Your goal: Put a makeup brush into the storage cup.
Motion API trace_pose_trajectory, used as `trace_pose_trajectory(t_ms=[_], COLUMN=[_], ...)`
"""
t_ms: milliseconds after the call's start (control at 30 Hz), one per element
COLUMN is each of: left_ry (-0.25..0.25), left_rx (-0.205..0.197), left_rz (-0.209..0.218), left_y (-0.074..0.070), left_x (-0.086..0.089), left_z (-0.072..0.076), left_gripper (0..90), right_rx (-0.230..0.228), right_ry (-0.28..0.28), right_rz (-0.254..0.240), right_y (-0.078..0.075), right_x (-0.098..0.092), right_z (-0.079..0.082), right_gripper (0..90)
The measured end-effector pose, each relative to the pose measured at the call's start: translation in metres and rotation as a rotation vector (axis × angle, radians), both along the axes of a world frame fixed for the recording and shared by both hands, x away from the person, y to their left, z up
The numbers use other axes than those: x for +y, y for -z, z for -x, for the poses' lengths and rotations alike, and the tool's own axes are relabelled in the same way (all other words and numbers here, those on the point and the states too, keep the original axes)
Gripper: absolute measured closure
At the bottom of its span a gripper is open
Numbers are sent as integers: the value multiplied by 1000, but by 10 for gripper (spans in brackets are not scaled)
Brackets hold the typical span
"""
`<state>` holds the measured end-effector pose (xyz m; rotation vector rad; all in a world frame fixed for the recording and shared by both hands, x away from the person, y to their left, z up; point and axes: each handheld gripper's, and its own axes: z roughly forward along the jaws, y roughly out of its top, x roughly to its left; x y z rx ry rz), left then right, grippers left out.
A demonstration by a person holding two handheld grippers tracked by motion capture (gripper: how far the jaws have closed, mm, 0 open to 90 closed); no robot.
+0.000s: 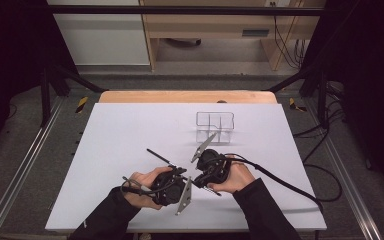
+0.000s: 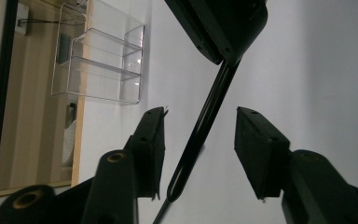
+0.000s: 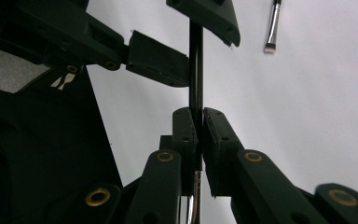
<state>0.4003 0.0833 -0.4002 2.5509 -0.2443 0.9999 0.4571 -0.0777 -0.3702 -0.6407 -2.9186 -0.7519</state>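
A thin black brush handle [image 3: 196,74] runs between the two grippers over the white table [image 1: 125,125]. My right gripper [image 3: 199,112] is shut on it, and a silvery part shows low between its jaws. In the high view the right gripper [image 1: 196,177] points left toward my left gripper [image 1: 182,174], near the table's front. In the left gripper view the handle [image 2: 191,149] passes between the jaws of my left gripper [image 2: 201,114], which stand open on either side without touching it. A second brush [image 3: 271,25] with a silver ferrule lies on the table beyond.
A clear acrylic organizer [image 1: 215,127] with several compartments stands upright behind the grippers, right of centre. The second brush [image 1: 159,156] lies slanted left of them. A cable [image 1: 280,182] trails right from the right hand. A wooden edge [image 1: 187,96] borders the table's back.
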Motion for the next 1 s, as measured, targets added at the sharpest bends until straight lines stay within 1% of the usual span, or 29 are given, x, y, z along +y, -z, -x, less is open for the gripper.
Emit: trace_pose_trajectory(t_ms=[133,267,433,500,667,867,1000], left_ry=[15,32,53,59,73,97,93], left_rx=[-10,-11,-14,-11,-11,-2,11], left_rz=[-18,-41,-65,-77,-93,-124,-127], left_y=[1,3,4,5,6,9,9], left_x=[-1,-3,-4,-4,-4,-5,-5], left_z=[1,2,4,4,5,7,7], left_gripper=[618,690,754,767,788,821,829], right_rx=[5,10,17,19,23,27,21], right_ry=[-6,-12,-20,-24,-27,-38,-44], right_rz=[4,8,12,14,18,20,17], right_y=[1,2,3,4,5,5,5], right_x=[1,2,2,3,3,4,3], right_z=[0,1,1,2,2,3,3], right_gripper=[844,844,844,844,844,843,841])
